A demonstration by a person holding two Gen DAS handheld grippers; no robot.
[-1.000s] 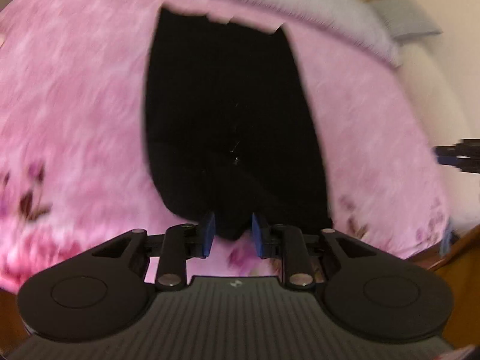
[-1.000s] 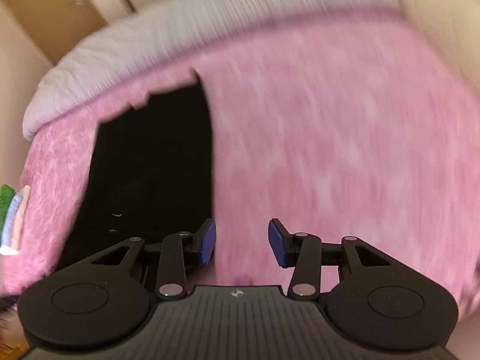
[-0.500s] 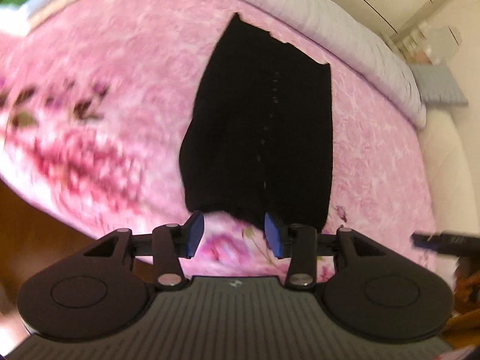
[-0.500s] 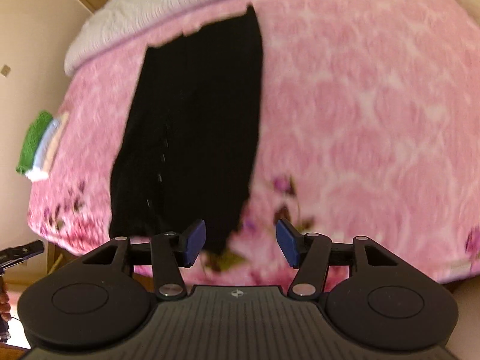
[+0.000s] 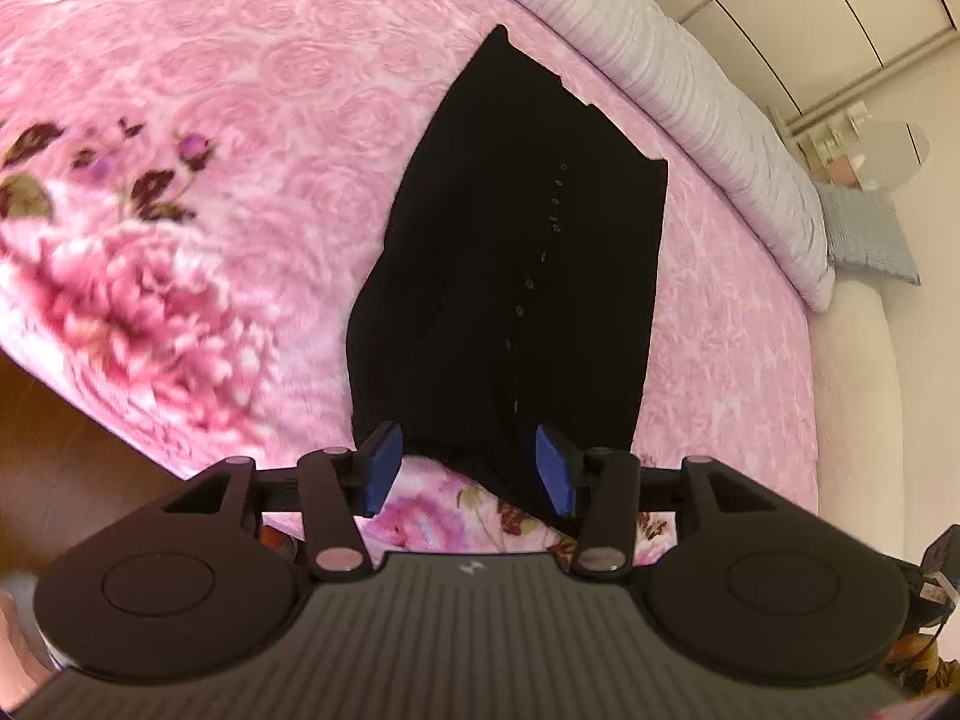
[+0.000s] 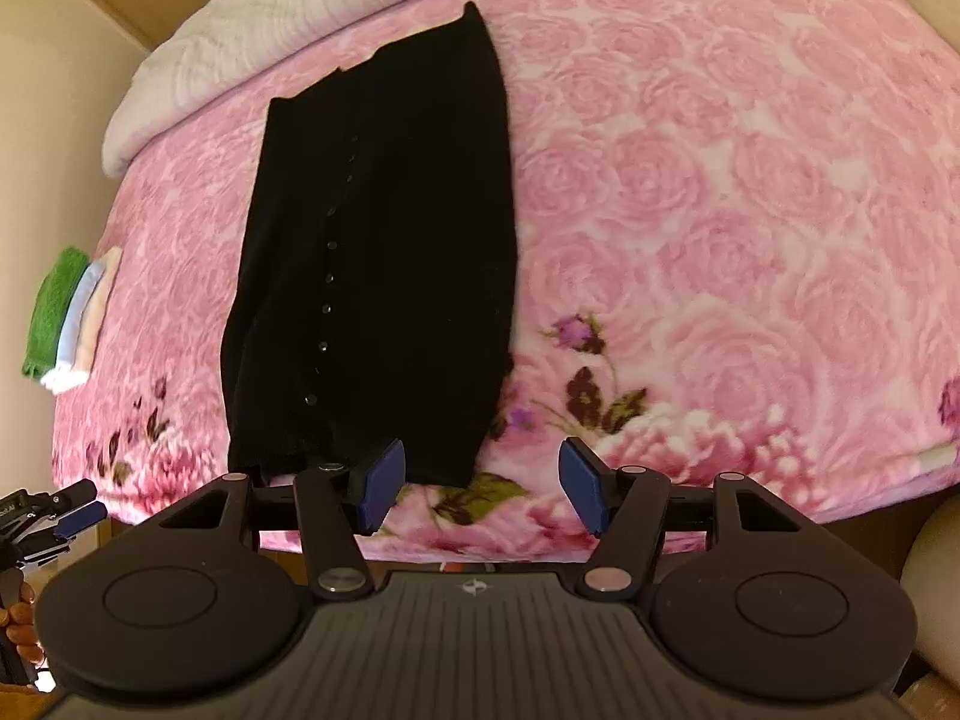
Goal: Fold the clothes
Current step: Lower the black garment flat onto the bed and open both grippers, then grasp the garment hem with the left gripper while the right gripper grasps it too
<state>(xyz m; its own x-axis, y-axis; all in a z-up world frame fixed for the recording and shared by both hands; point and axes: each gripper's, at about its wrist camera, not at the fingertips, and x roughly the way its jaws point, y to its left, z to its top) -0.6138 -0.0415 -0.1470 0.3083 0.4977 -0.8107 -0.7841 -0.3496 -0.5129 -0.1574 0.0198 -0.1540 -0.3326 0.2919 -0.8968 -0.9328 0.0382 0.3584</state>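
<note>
Black garment [image 5: 516, 276] is laid lengthwise on the pink bed [image 5: 198, 138]; its near hem is seen between the just-opening, released left claw [image 5: 468, 468] and right claw [image 6: 480, 483], ungrasped.

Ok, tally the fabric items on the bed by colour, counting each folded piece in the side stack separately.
Black: 1, the buttoned garment
Green: 1, folded piece
Light blue: 1, folded piece
Cream: 1, folded piece
Pink: 1, floral blanket
Pale grey: 1, ribbed cover
Total: 6
</note>
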